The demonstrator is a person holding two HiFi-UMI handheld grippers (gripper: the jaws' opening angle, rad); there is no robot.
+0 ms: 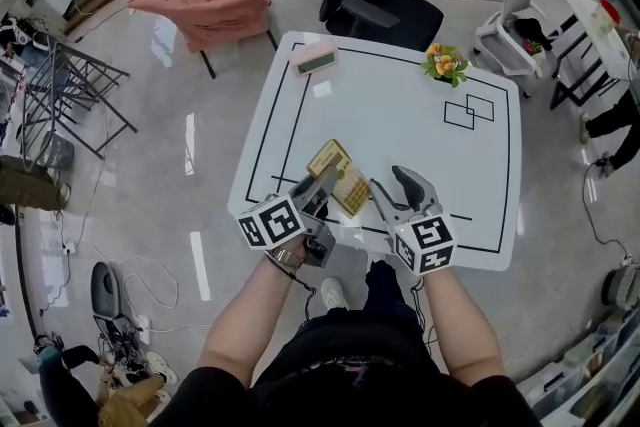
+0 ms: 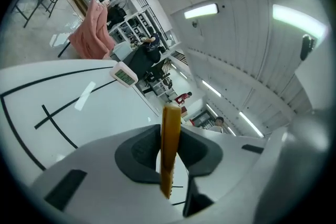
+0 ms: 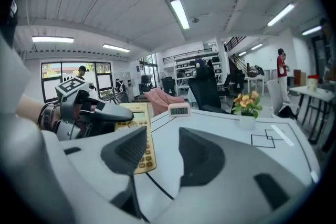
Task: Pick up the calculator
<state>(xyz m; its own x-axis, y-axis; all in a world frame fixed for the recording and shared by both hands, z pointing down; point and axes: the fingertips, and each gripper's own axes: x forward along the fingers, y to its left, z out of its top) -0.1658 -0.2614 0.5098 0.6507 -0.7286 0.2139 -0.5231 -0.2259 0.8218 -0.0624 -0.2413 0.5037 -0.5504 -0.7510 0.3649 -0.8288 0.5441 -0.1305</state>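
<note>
Two grippers over a white table (image 1: 400, 115), one loaded. The left gripper (image 1: 322, 183) is clamped on the calculator (image 1: 343, 177). Its own view shows the yellow body edge-on, pinched across its thin dimension between the two dark pads. The right gripper (image 1: 392, 183) has its jaws apart with nothing between them. The calculator lies just to its left, between the two grippers, and appears to be clear of the table.

Orientation: the keyed face is turned toward the right gripper and partly upward. The long axis runs ahead of the left gripper's jaws, slanting away from the person. The display end is the farther one, and the key end comes nearest the right gripper's left jaw. The pinch seems to fall toward the display end, so most of the length hangs free.

Technique, as a judgement: the step in hand is the lift.
- Hold the clamp firm and raise the calculator steadily, because a flat body gripped near one end may pivot between the pads.
- Avoid rolling the wrist.
- Keep the open right gripper either well clear or ready beneath the free key end.

A pink clock (image 1: 313, 58) and a flower pot (image 1: 445, 65) stand well beyond both grippers and are not in the way.
</note>
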